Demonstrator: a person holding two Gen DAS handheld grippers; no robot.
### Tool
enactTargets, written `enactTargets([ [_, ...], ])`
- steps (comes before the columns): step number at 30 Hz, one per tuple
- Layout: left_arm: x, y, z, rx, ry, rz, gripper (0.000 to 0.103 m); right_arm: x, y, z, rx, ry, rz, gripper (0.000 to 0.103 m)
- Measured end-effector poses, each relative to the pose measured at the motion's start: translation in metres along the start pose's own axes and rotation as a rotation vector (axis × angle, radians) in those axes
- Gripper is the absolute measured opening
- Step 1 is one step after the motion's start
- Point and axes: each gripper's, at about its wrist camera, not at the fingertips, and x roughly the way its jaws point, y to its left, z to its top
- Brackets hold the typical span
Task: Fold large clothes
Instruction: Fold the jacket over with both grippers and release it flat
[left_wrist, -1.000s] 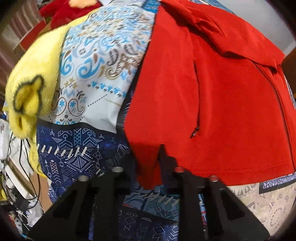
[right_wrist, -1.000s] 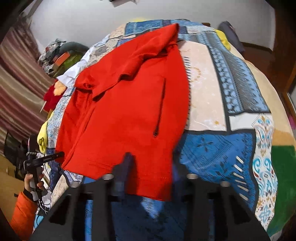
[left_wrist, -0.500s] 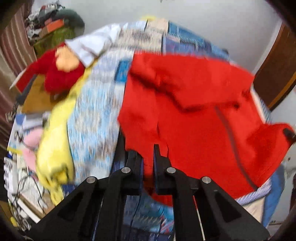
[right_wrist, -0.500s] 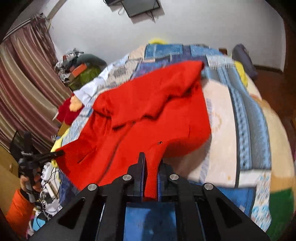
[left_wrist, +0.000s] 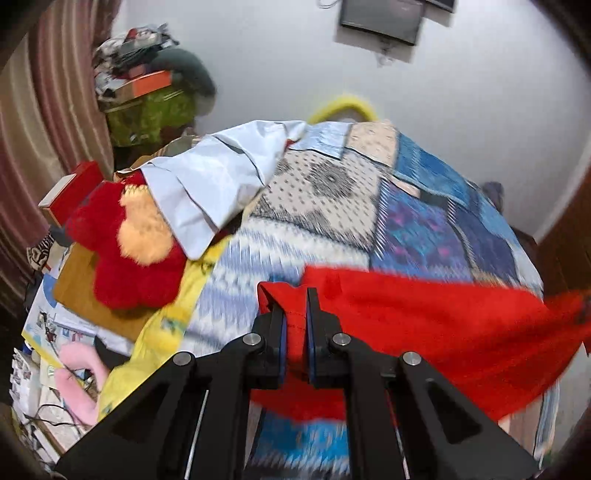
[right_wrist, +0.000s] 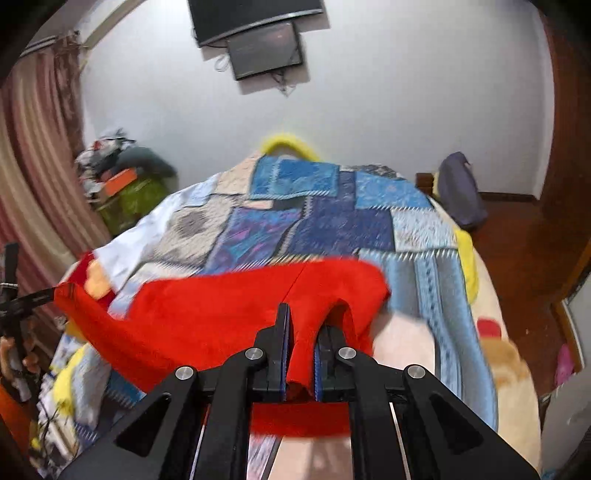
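Left gripper (left_wrist: 294, 314) and right gripper (right_wrist: 303, 332) each clench the red jacket's (left_wrist: 424, 325) hem; formerly spread across the patchwork quilt (right_wrist: 314, 221), it now stretches lifted across lower frame.

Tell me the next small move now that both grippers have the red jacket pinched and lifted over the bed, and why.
Probably carry both hands forward together and lay the held edge down farther up the quilt. The left gripper and right gripper each clamp the red jacket, which hangs stretched between them above the bed, so the fold looks half made.
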Motion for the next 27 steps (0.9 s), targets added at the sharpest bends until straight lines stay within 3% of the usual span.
enactTargets([
  [5, 0.086, -0.015, 0.022, -0.02, 0.073, 0.086, 0.009, 0.094, -0.011, 0.036, 0.019, 0.056, -0.096, 0.007],
  [11, 0.162, -0.018, 0.011, -0.005, 0.176, 0.142, 0.01, 0.173, -0.038, 0.035, 0.069, 0.147, -0.116, 0.008],
  [18, 0.194, -0.021, -0.006, 0.083, 0.235, 0.22, 0.017, 0.175, -0.051, 0.035, -0.01, 0.156, -0.08, 0.01],
  [20, 0.196, -0.024, -0.008, 0.106, 0.242, 0.28, 0.017, 0.166, -0.057, 0.041, -0.004, 0.131, -0.123, 0.019],
  [22, 0.198, -0.023, -0.008, 0.118, 0.266, 0.309, 0.017, 0.152, -0.069, 0.051, -0.028, 0.067, -0.455, 0.019],
  [23, 0.194, -0.023, -0.006, 0.117, 0.261, 0.298, 0.017, 0.147, -0.08, 0.055, -0.02, 0.055, -0.496, 0.019],
  [26, 0.171, -0.027, 0.003, 0.154, 0.223, 0.278, 0.022, 0.126, -0.121, 0.063, 0.09, 0.117, -0.335, 0.019],
  [27, 0.161, -0.031, 0.007, 0.179, 0.203, 0.273, 0.03, 0.114, -0.127, 0.063, 0.096, 0.113, -0.295, 0.019],
])
